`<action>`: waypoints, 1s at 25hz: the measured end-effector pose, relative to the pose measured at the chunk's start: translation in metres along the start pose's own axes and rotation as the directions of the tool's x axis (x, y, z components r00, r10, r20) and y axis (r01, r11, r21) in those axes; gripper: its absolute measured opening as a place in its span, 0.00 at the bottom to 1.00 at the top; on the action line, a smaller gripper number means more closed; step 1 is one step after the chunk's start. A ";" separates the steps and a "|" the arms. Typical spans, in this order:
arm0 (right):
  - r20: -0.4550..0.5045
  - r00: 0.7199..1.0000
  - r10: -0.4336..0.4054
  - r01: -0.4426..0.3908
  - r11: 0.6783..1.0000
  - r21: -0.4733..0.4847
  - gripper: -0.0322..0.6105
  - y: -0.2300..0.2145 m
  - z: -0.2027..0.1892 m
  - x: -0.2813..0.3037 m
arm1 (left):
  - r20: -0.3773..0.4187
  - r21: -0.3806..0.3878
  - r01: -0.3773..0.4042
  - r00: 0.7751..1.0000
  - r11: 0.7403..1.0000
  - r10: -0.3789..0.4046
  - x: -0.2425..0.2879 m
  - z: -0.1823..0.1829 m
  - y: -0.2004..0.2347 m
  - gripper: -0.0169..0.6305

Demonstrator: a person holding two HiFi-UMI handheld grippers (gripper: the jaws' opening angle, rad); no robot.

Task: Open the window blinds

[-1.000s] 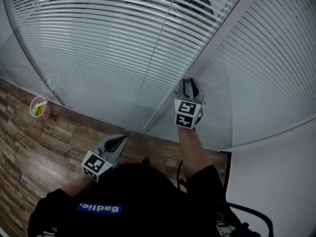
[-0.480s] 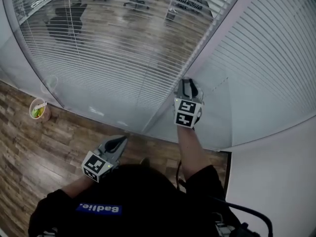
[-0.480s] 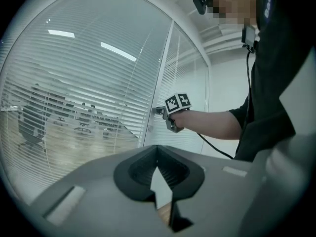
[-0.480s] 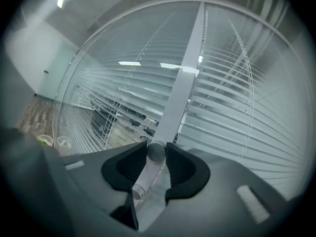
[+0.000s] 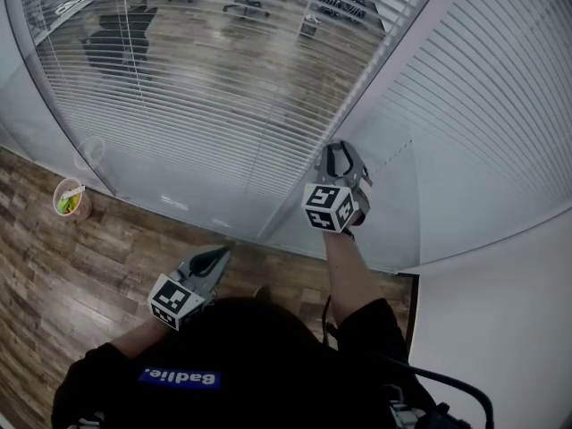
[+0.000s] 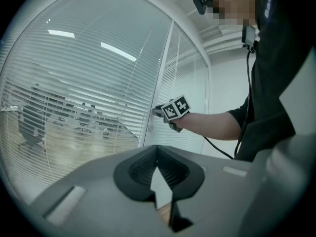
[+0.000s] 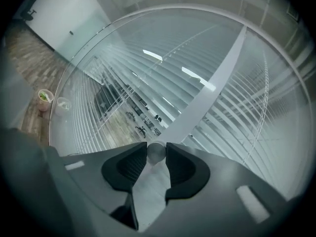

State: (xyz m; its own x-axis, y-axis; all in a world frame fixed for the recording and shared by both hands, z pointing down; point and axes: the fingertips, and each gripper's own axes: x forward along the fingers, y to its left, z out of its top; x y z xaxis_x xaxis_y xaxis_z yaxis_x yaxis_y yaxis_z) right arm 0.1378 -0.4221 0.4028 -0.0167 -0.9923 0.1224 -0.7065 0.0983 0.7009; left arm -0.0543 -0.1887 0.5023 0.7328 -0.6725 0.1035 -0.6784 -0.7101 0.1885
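The slatted blinds (image 5: 206, 79) behind the left glass pane have their slats turned flat, and an office room shows through them. The blinds behind the right pane (image 5: 483, 105) stay closed. My right gripper (image 5: 342, 157) is at the pale upright frame (image 5: 375, 88) between the panes. It is shut on a small round knob (image 7: 156, 152), which sits between its two pads. My left gripper (image 5: 217, 256) hangs low near the glass foot, shut, with nothing in it (image 6: 157, 148). The left gripper view shows the right gripper (image 6: 158, 111) at the frame.
A paper cup with something green (image 5: 71, 197) stands on the wooden floor (image 5: 54, 275) by the glass at the left. A white wall (image 5: 500, 329) closes the right side. A black cable (image 5: 447, 382) trails beside the person's body.
The left pane's slats have turned from closed to flat, so the room beyond now shows. My right gripper has rolled on the knob. The left gripper has kept still.
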 end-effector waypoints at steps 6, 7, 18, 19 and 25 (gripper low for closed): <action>0.001 1.000 0.014 -0.014 0.999 -0.029 0.25 0.000 -0.001 0.001 | 0.007 0.001 0.002 1.000 1.000 -0.002 0.002 0.001 -0.002 0.02; 0.001 1.000 0.022 -0.022 1.000 -0.020 0.25 -0.001 -0.002 0.001 | 0.007 0.000 0.002 1.000 1.000 -0.002 0.003 0.001 -0.002 0.03; 0.005 1.000 0.012 -0.012 0.999 -0.030 0.21 -0.007 0.000 -0.005 | 0.018 0.000 0.015 1.000 1.000 -0.015 -0.003 0.004 -0.002 0.02; 0.003 1.000 0.012 -0.012 0.999 -0.029 0.21 -0.007 -0.001 -0.006 | 0.018 -0.001 0.018 1.000 1.000 -0.018 -0.003 0.003 -0.002 0.02; -0.008 1.000 0.008 -0.008 0.999 -0.042 0.20 -0.009 -0.002 -0.012 | 0.026 -0.006 0.031 0.999 1.000 -0.030 -0.005 0.008 -0.004 0.02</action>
State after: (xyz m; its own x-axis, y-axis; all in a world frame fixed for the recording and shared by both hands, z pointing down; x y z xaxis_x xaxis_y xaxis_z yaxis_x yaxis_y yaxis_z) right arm 0.1460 -0.4109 0.3969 -0.0165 -0.9910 0.1331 -0.6760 0.1091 0.7288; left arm -0.0557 -0.1836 0.4935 0.7515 -0.6558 0.0725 -0.6553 -0.7290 0.1978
